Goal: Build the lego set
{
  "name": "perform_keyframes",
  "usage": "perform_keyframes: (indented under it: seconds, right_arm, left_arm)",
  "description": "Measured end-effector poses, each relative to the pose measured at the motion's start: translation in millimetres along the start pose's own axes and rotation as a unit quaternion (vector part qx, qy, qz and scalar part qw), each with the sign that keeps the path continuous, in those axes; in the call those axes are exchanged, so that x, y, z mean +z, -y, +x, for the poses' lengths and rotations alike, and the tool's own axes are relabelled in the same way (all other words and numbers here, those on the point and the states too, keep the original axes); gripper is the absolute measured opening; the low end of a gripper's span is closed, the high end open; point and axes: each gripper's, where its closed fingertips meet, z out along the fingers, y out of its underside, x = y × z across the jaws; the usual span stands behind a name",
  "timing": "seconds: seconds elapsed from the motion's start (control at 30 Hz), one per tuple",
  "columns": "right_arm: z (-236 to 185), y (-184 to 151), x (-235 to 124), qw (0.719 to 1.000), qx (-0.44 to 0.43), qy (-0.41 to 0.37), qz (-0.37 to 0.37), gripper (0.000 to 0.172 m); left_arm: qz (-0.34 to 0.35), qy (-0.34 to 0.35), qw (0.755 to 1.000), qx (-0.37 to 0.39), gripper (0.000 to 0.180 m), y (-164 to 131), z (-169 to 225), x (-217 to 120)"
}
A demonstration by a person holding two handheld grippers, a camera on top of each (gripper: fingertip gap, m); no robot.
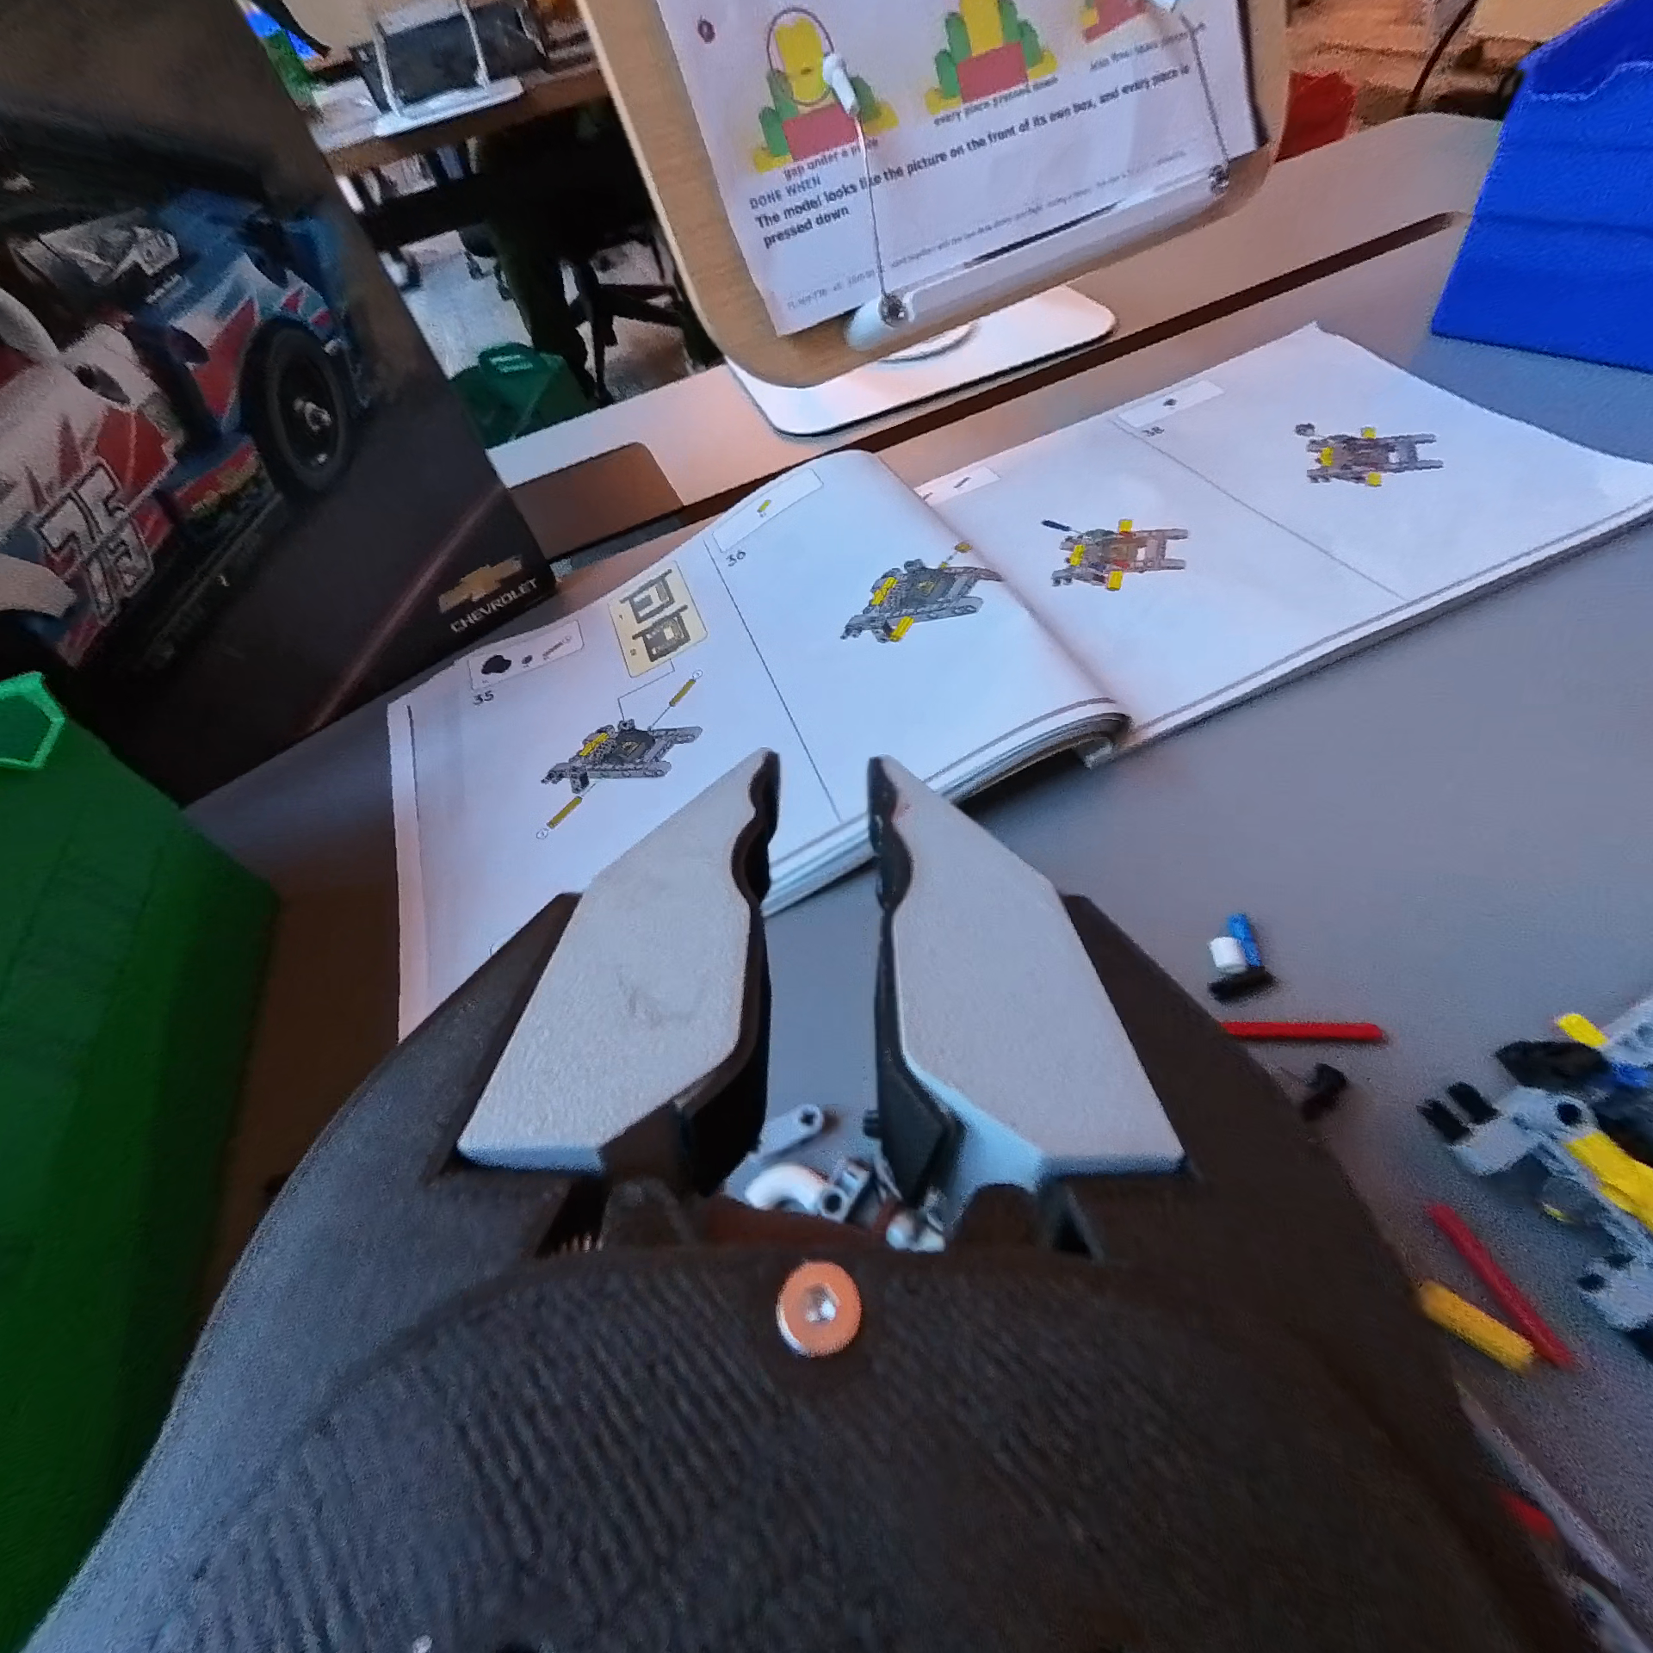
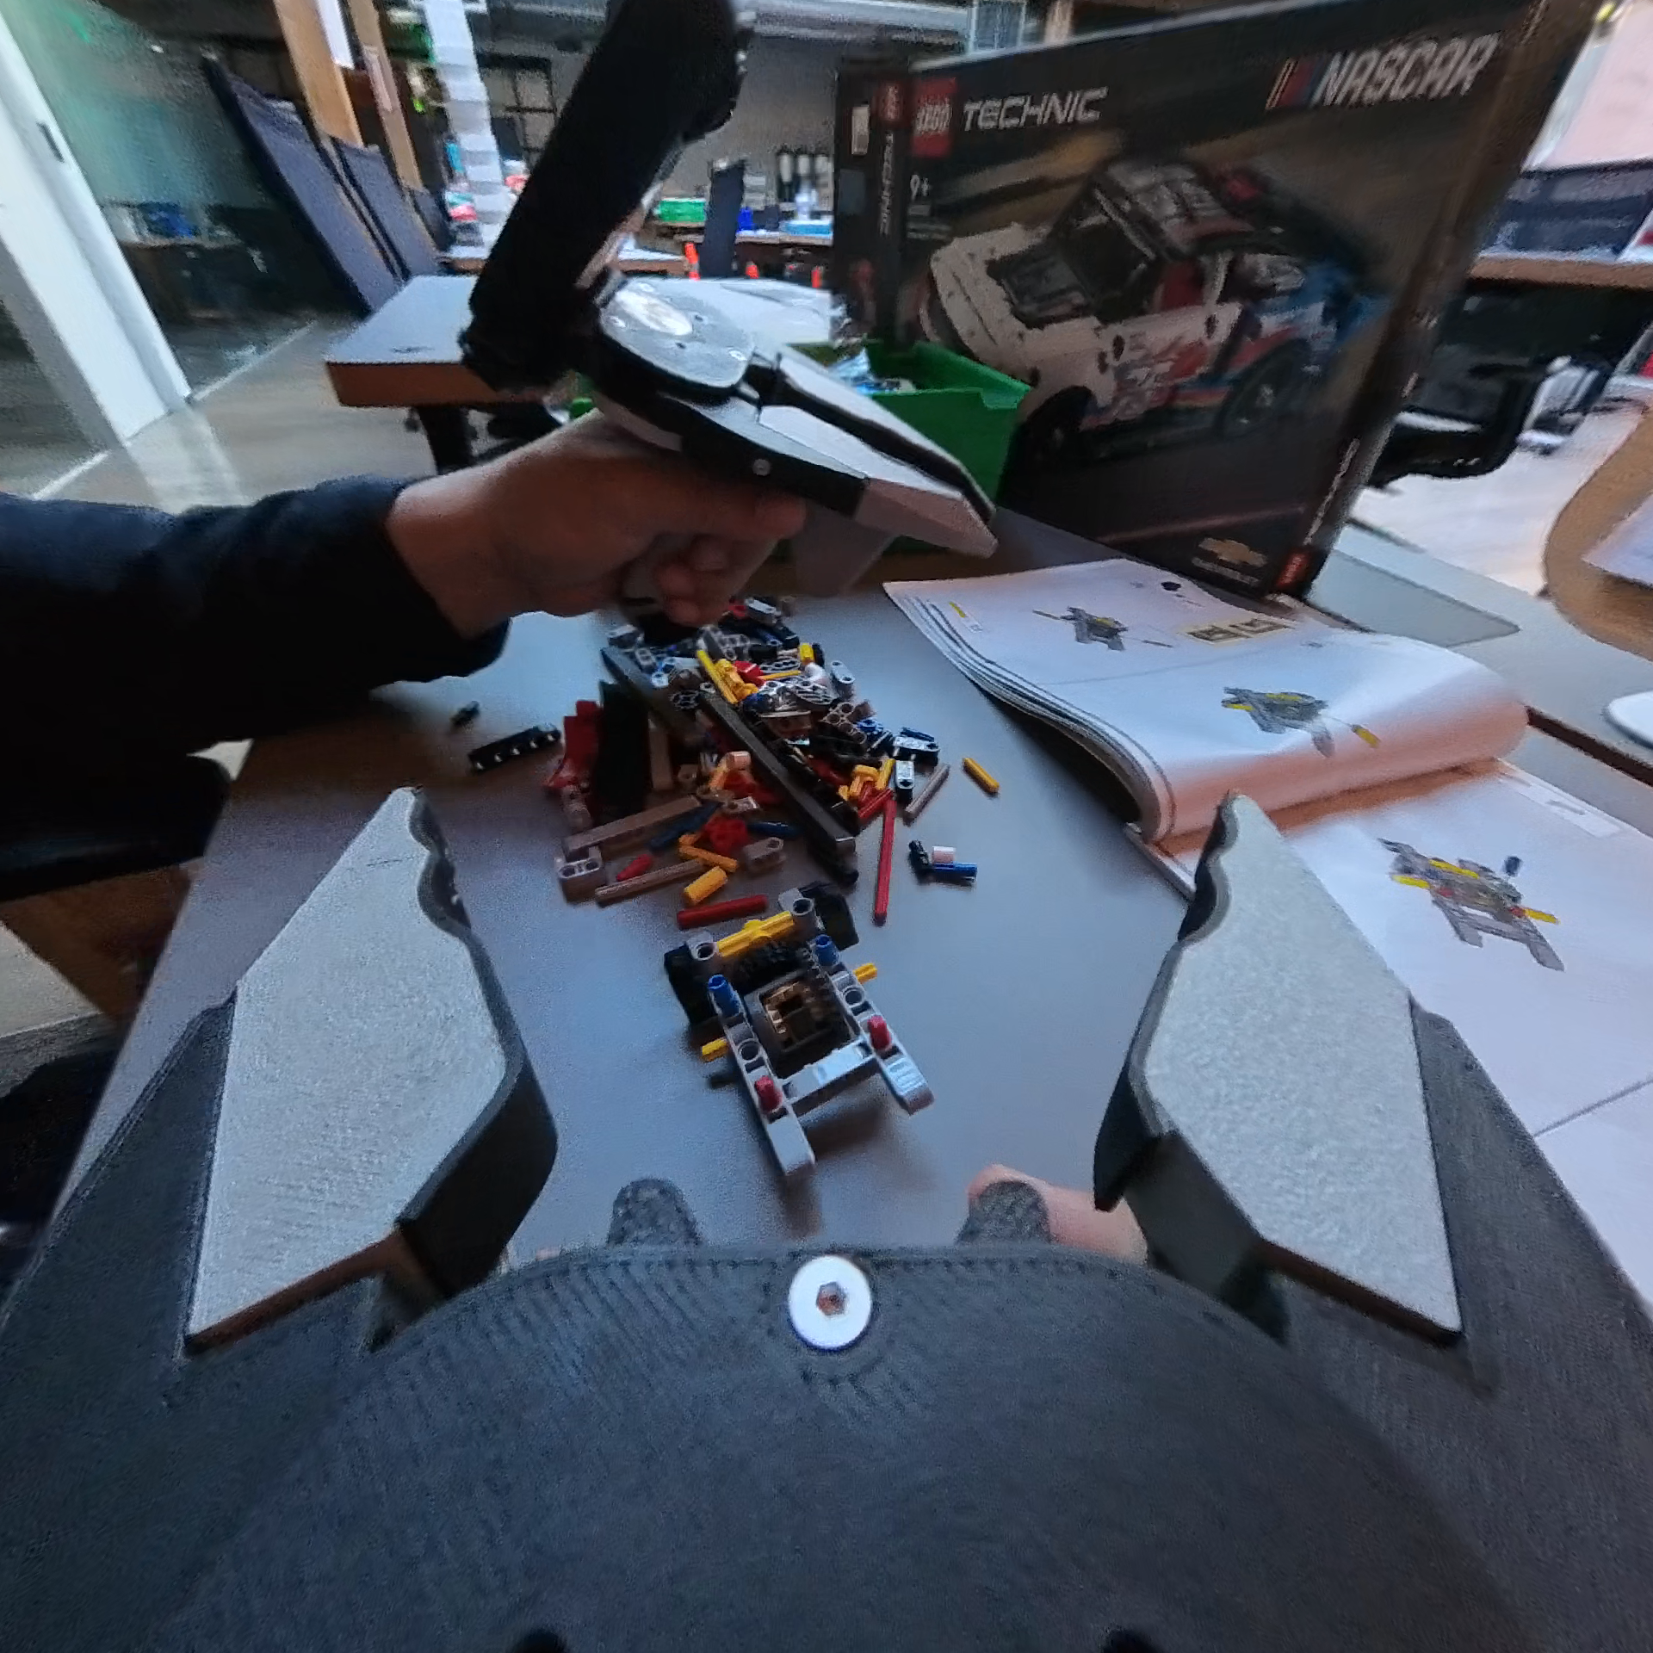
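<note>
My left gripper (image 1: 823, 778) hovers over the lower edge of an open instruction booklet (image 1: 894, 626). Its fingers stand a little apart with nothing between them. In the right wrist view a hand (image 2: 581, 537) holds that left gripper (image 2: 970, 528) above a pile of small building parts (image 2: 733, 742). My right gripper (image 2: 827, 823) is wide open and empty above the dark table (image 2: 1029, 984). A partly built grey model (image 2: 796, 1011) with yellow, red and blue pins lies on the table between its fingers, and neither finger touches it. The model also shows at the right edge of the left wrist view (image 1: 1565, 1145).
A dark toy-car box (image 2: 1163, 268) stands behind the booklet (image 2: 1252, 698). A green bin (image 1: 107, 939) is at the left and a blue bin (image 1: 1565, 224) at the far right. A stand with a printed sheet (image 1: 939, 179) is at the back. A red axle (image 1: 1301, 1031) lies loose. The tips of one gripper are about 20 cm away from the tips of the other.
</note>
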Motion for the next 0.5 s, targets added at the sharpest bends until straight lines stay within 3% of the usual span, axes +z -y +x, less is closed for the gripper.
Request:
perform_keyframes:
  seconds: [0.13,0.2,0.3,0.4,0.5]
  right_arm:
    - [5,-12,-9,0.999,-0.007,-0.031,-0.027,0.157]
    - [2,-13,-17,0.999,0.01,-0.014,-0.028,0.157]
    - [-15,-6,-35,0.999,0.013,0.043,-0.007,0.157]
    - [-20,-27,-43,0.996,0.006,0.057,-0.071,0.157]
    - [-26,-42,-45,0.991,0.01,0.064,-0.115,0.157]
  left_arm:
    - [-0.012,-0.043,0.999,-0.021,0.025,1,23,-25]
    - [-0.051,-0.095,0.994,-0.016,0.028,-10,44,-38]
    - [-0.079,-0.149,0.985,0.032,0.033,-19,73,-60]
    - [-0.089,-0.198,0.971,0.098,0.036,-25,102,-77]
    - [-0.125,-0.282,0.942,0.133,0.059,-43,138,-89]
